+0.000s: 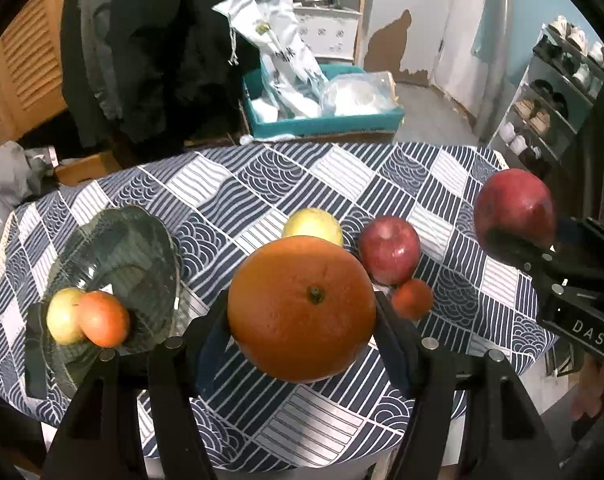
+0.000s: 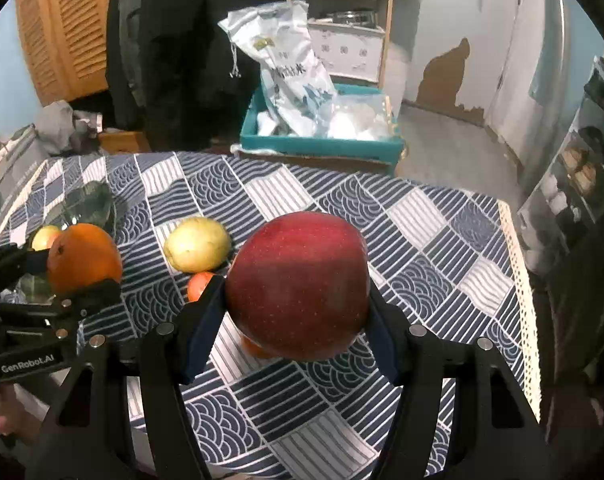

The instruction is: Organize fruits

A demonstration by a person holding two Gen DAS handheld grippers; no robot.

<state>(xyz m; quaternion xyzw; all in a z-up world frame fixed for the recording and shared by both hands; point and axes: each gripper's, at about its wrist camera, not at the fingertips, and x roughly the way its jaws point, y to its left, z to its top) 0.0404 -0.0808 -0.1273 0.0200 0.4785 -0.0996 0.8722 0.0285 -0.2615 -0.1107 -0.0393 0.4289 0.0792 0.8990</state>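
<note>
My left gripper (image 1: 302, 312) is shut on a large orange (image 1: 302, 308) held above the patterned table. My right gripper (image 2: 298, 292) is shut on a big red apple (image 2: 298, 284), also lifted off the cloth; that apple (image 1: 514, 208) shows at the right edge of the left wrist view. A dark glass bowl (image 1: 114, 264) at the left holds a pale apple (image 1: 64, 316) and a small orange fruit (image 1: 104, 318). On the cloth lie a yellow-green fruit (image 2: 196, 244), a smaller red apple (image 1: 390, 250) and a small tangerine (image 1: 412, 298).
The table (image 2: 422, 240) wears a blue and white patterned cloth. Beyond its far edge stands a teal box (image 2: 322, 146) with white bags. A shoe rack (image 1: 550, 96) is at the right, dark coats and a wooden louvred door at the back left.
</note>
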